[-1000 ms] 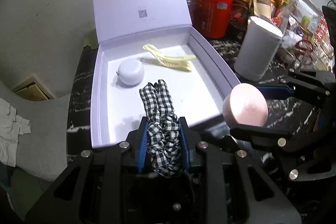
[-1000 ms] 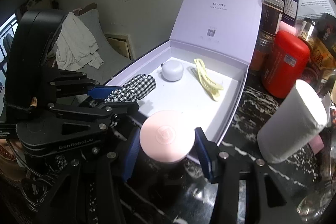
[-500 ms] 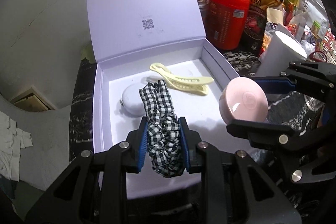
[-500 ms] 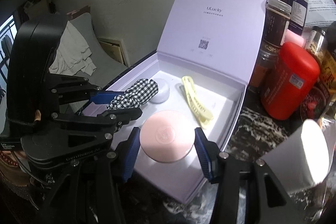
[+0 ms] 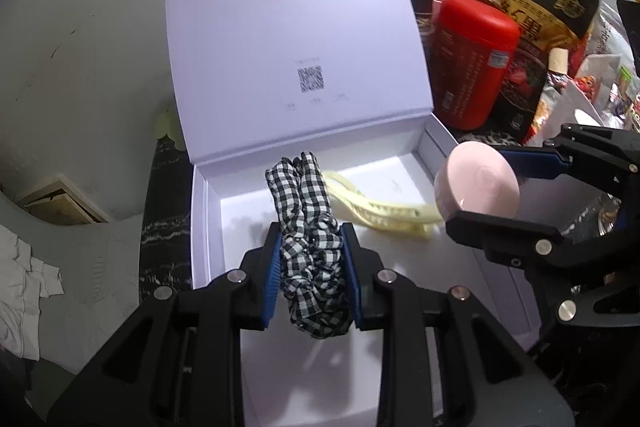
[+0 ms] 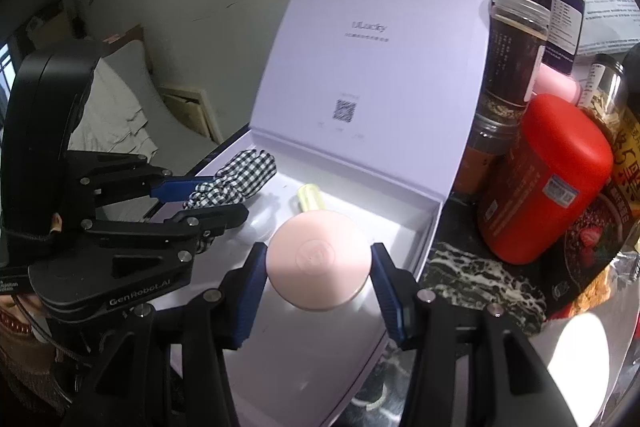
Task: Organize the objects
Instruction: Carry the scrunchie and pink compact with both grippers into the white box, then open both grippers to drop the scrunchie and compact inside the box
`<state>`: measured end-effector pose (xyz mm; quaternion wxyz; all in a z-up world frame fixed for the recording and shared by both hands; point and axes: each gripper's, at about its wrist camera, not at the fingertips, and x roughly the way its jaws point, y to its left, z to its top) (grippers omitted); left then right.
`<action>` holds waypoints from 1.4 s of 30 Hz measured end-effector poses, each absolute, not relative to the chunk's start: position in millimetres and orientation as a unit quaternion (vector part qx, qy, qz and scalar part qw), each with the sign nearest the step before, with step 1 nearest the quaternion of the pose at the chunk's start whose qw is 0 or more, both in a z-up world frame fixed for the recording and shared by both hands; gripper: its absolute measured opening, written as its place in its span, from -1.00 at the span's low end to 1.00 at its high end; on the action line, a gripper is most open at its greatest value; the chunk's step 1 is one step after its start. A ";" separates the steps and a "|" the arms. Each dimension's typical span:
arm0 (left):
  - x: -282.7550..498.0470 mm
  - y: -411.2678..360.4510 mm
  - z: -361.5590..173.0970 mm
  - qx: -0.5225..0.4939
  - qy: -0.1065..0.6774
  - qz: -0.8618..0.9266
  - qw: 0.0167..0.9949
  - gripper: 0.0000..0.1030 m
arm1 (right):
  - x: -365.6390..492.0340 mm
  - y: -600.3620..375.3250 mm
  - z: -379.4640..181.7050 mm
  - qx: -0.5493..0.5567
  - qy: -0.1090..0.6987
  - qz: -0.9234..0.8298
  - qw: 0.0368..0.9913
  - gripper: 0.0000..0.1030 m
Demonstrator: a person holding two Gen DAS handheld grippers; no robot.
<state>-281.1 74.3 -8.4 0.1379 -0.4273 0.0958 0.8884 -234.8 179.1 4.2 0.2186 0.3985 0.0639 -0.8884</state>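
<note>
**Both claws now over the open box, loads not yet released**

Over the tray of the open lilac box (image 5: 200,227), both claws hang with their loads in hand. The left claw (image 5: 310,267) is clamped on a black-and-white checked scrunchie (image 5: 306,219), the cloth bunched tight between the blue pads. The right claw (image 6: 318,267) grips a round pink compact (image 6: 318,259) by its edges.

A second ago both claws sat at the near rim of the box, the compact outside it above the dark marbled table (image 6: 480,279). Now they have pushed forward toward 12 o'clock: the scrunchie's tip reaches close to the hinged lid (image 5: 280,47), and the compact sits above the tray's right half. My reading is that the carrying is nearly finished and letting go is what remains.

The advance has cost some view. The small pale round case that lay at about 10 o'clock from the scrunchie is gone from both views, most likely behind the cloth or the left claw. The yellow hair clip (image 5: 384,215) shows only in part, its near end covered by the compact in the right view. How high either load hangs above the tray floor I cannot tell. Beside the box at 2 o'clock stands a red canister (image 5: 472,63), near but apart from its wall.
</note>
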 end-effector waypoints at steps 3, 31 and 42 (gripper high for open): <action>-291.1 74.5 -9.3 -0.428 0.092 0.889 0.137 -0.50 | -245.2 179.2 6.0 0.395 0.058 -0.892 0.214 0.01; -315.6 62.4 -44.5 -0.443 0.067 0.889 0.094 -0.49 | -319.2 165.2 -49.6 0.439 0.059 -0.880 0.171 0.02; -316.2 65.0 -45.8 -0.443 0.062 0.889 0.098 -0.49 | -324.4 167.9 -56.1 0.464 0.060 -0.868 0.164 0.02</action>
